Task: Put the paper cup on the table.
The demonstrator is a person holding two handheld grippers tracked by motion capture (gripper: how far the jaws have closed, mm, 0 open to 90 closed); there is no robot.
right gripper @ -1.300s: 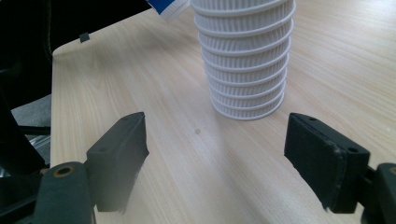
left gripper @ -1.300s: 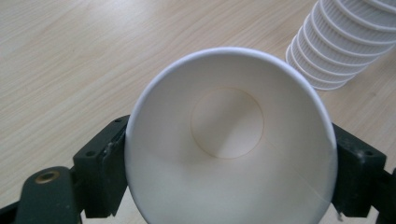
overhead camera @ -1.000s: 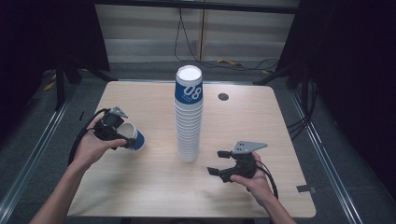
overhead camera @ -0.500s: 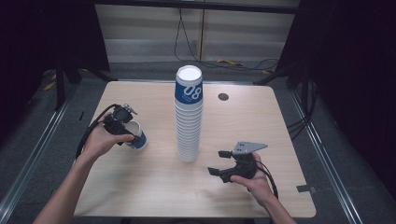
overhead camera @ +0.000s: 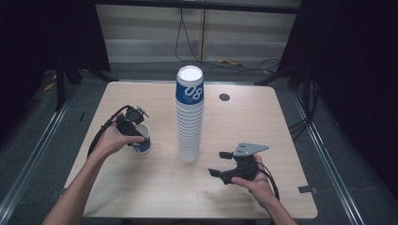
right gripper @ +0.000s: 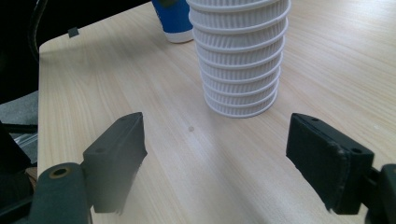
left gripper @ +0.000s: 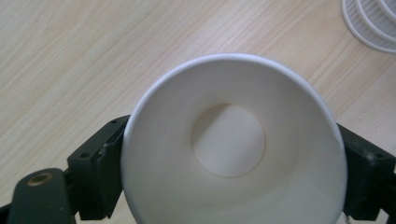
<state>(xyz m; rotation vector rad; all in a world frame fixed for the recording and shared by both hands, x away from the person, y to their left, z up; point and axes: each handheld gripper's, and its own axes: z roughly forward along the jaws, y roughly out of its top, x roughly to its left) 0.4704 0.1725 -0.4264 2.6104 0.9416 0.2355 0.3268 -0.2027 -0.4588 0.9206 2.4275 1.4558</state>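
In the high view, a pale wood-grain worktop (overhead camera: 155, 187) with rounded corners is seen standing on grey flooring, with dark curtains to either side and a light panelled wall behind, down which black cables hang. A small dark round grommet (overhead camera: 224, 97) is set in the worktop near its far edge. A tall stack of inverted paper cups (overhead camera: 189, 117) is placed near the worktop's centre, its top cup banded blue and marked "08". Towards the left edge, a single blue-and-white paper cup (overhead camera: 141, 139) is gripped upright by the left gripper (overhead camera: 132, 123). Near the front right, the right gripper (overhead camera: 226, 164) is held just above the worktop, its jaws spread wide with nothing between them.

In the left gripper view, the white interior of the cup (left gripper: 233, 149) is looked into from above, with a black jaw pressed against each side of its wall; the bare wood grain is seen beyond.

In the right gripper view, the ribbed white rims of the stack (right gripper: 240, 56) are seen standing beyond the two widely parted jaws, and the blue cup (right gripper: 173, 18) stands farther off near the worktop's edge.
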